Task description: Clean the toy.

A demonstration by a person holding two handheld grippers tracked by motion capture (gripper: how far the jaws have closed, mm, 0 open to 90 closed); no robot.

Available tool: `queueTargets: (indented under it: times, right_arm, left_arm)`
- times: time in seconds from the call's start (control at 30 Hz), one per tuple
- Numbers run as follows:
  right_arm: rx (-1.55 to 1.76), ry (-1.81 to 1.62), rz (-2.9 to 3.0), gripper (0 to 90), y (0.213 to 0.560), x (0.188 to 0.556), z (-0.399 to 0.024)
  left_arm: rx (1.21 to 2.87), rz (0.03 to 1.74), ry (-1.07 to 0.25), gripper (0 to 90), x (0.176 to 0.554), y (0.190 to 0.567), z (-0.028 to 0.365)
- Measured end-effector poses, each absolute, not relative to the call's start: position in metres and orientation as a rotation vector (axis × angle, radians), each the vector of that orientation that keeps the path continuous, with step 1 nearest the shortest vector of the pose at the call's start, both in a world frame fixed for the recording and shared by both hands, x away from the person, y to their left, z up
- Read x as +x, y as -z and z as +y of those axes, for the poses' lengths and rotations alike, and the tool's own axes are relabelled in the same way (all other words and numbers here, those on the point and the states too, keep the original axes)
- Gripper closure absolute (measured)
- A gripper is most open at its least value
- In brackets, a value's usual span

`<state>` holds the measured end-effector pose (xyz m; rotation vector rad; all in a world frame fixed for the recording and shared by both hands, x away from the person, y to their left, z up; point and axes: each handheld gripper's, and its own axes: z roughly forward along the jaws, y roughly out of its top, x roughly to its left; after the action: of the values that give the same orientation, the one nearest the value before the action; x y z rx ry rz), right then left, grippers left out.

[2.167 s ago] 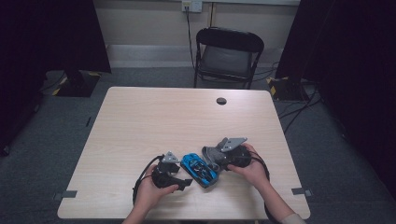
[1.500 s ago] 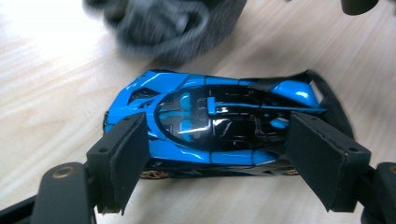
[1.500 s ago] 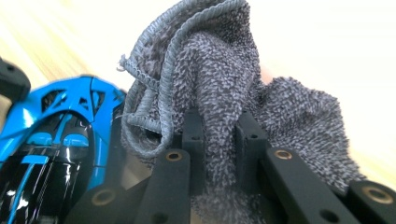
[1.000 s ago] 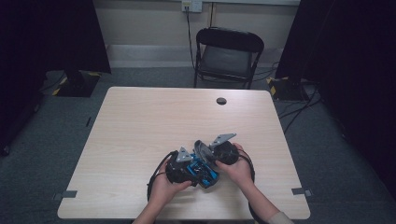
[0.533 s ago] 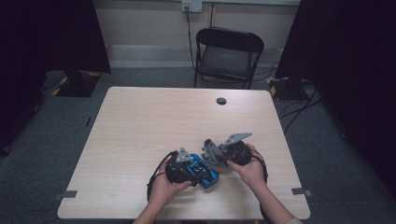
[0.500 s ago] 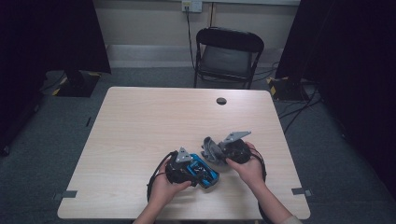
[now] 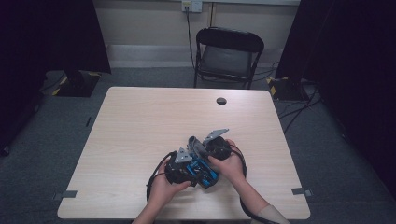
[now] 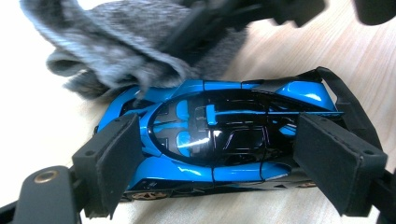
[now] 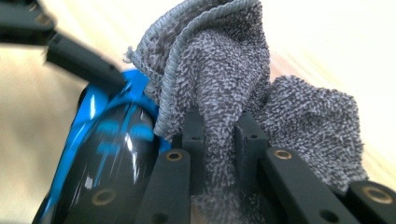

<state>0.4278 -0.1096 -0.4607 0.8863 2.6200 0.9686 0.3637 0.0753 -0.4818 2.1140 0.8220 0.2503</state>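
Note:
A blue and black toy car (image 7: pixel 205 171) lies on the table (image 7: pixel 140 121) near its front edge. My left gripper (image 7: pixel 186 163) is over the car (image 8: pixel 224 126). Its jaws stand wide, and the pads (image 8: pixel 112 158) overlap the car's nose and tail; I see no clamping between them. My right gripper (image 7: pixel 197 148) is shut on a grey terry cloth (image 9: pixel 224 70). That cloth (image 8: pixel 116 42) lies against the car's nose end (image 9: pixel 112 149). In the right gripper view the pads (image 9: pixel 194 137) pinch a fold of the cloth.
A black grommet (image 7: pixel 221 101) sits in the far part of the tabletop. A black folding chair (image 7: pixel 229 51) stands behind the table. Gripper cables (image 7: pixel 154 179) loop beside both hands at the front edge.
My left gripper reached the car and has held still since. The right hand drew the cloth a little to the right, then swept it back left over the car.

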Motion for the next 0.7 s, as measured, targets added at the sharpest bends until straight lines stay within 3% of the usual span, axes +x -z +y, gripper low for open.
queueTargets:
  times: [0.4, 0.7]
  right_arm:
    - [0.881, -0.952, 2.677, 78.4, 0.449, 0.399, -0.157]
    - [0.948, -0.998, 2.536, 77.6, 0.442, 0.425, -0.135]
  left_arm:
    - [2.11, 0.824, -0.257, 15.4, 0.364, 0.482, 0.076]
    - [2.107, 0.826, -0.253, 15.5, 0.363, 0.482, 0.075]
